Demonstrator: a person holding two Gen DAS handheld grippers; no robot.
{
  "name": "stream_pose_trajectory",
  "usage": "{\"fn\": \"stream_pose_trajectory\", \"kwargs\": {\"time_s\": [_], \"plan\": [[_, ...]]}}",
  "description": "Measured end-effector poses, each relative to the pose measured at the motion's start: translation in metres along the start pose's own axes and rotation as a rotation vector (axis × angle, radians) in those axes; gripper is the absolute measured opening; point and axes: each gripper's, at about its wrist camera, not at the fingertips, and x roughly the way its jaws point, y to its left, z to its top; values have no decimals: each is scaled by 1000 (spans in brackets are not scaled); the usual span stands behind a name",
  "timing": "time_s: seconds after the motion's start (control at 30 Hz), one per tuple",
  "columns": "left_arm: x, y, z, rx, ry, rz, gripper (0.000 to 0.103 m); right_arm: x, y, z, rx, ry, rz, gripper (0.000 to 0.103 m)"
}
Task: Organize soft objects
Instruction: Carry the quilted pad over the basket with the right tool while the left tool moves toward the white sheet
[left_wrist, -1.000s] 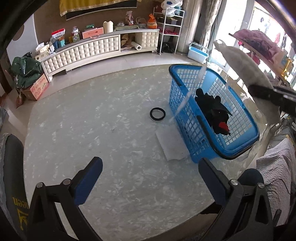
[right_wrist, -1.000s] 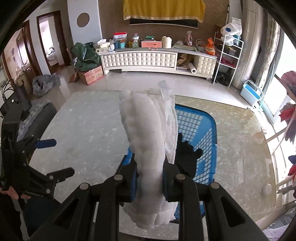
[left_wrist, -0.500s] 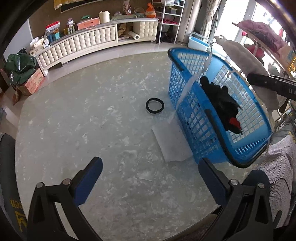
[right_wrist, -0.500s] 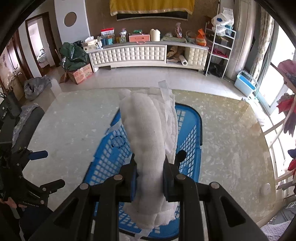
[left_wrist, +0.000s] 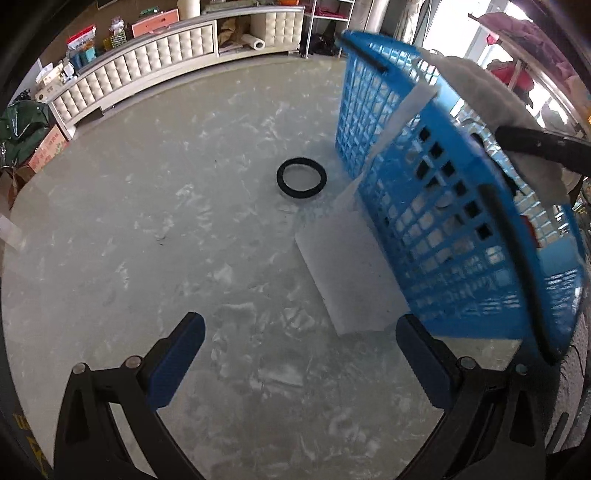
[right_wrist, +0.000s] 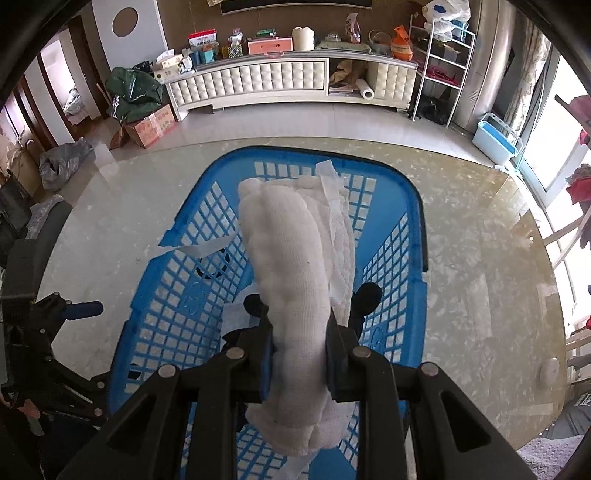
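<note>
Right gripper (right_wrist: 299, 343) is clamped on a bundle of white knit gloves (right_wrist: 291, 273), hanging right over the blue basket (right_wrist: 413, 206) on the marble table (right_wrist: 480, 258). Left gripper (left_wrist: 299, 354) has jaws wide apart, nothing in them, above the table near its front edge beside the basket.
</note>
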Motion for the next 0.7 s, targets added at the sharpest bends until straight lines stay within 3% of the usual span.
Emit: {"fn": "stream_pose_trajectory", "kwargs": {"time_s": [0.6,0.7], "plan": [[58,-1,12,22,71,-9,103,7,-7,3,8,35,-4,24],[56,8,15,39,75,30,103,8,-5,3,8,31,-13,26]]}}
